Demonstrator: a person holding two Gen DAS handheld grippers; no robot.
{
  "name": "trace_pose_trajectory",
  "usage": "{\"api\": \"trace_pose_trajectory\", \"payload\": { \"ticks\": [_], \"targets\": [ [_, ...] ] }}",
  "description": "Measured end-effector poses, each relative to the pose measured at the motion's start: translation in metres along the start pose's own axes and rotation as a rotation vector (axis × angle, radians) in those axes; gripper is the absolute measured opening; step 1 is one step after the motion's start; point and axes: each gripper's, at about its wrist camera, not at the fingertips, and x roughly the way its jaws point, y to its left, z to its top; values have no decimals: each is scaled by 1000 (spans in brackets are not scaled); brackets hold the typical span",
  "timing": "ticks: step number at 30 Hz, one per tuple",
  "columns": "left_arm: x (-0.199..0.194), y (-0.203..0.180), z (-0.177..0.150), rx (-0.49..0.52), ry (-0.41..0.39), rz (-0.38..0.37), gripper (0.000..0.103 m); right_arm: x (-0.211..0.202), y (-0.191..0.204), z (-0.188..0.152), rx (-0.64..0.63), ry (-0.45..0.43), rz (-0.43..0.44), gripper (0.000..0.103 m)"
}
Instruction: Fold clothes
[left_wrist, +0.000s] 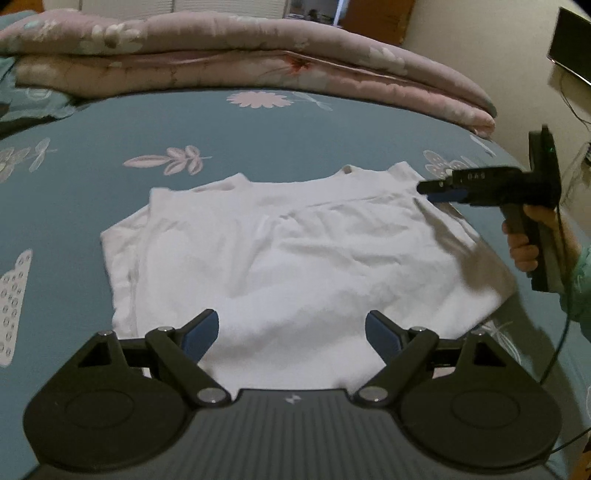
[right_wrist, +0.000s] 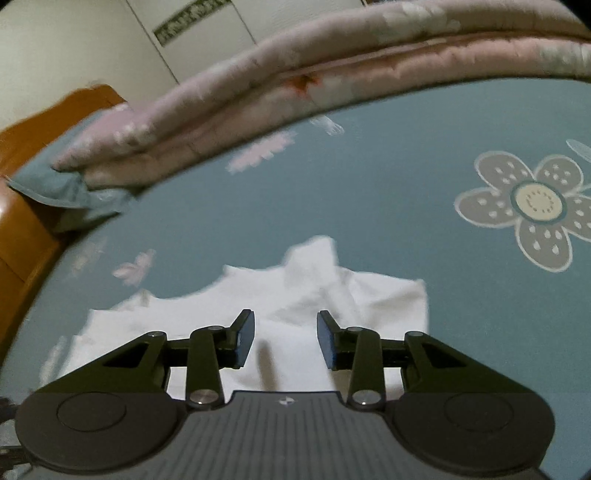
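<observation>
Left wrist view has the left hand-held gripper (left_wrist: 291, 332) nearest, its jaws spread wide and empty, poised over the near hem of a white T-shirt (left_wrist: 295, 251) that lies spread on the bed (left_wrist: 92, 206). The left side of the shirt looks turned in along a lengthwise line, with a doubled strip showing there; whether that is a deliberate fold I cannot tell. The cloth looks thin, soft and light, with shallow wrinkles across the chest, so I judge it will drape and sag when lifted, and a pinch in the middle would only bunch it. Seams and edges are the better hold: the hem corners near this gripper, or the shoulder seam and sleeve at the far side.

Farther off on the right, the right hand-held gripper (left_wrist: 439, 192) is held by a hand (left_wrist: 524, 251) over the shirt's right shoulder. Its own view shows the jaws (right_wrist: 286, 339) parted with nothing between them, white cloth below. A slow, even lift from both sides should keep the fabric from sliding on the smooth sheet.

Beyond the collar lies a folded pink floral quilt (left_wrist: 258, 66).
</observation>
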Motion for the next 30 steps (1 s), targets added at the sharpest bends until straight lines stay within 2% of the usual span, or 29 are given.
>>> {"api": "trace_pose_trajectory", "payload": {
  "ticks": [6, 8, 10, 11, 12, 16, 17, 23, 26, 30],
  "targets": [
    [1, 12, -2, -15, 16, 34, 86, -12, -27, -5, 94, -11, -60, 42],
    [0, 14, 3, -8, -1, 45, 86, -22, -29, -9, 113, -18, -70, 42],
    [0, 15, 7, -8, -16, 39, 86, -45, -17, -19, 112, -51, -25, 44],
    [3, 16, 10, -10, -17, 32, 86, -57, -11, -24, 112, -68, -3, 49],
    [5, 17, 12, -12, -18, 25, 87, -64, -4, -30, 104, -70, -1, 53],
    [24, 23, 17, -28, 1, 14, 87, -87, 24, -56, 67, -63, 1, 58],
    [30, 26, 17, -37, 12, 11, 87, -91, 30, -62, 58, -59, 2, 63],
    [43, 41, 6, -112, 40, -8, 87, -89, 35, -84, 86, -30, -33, 68],
    [41, 43, 5, -102, 41, -14, 88, -84, 34, -93, 105, -13, -95, 68],
    [37, 50, 4, -109, 36, -27, 88, -85, 32, -100, 147, -4, -96, 69]
  ]
}}
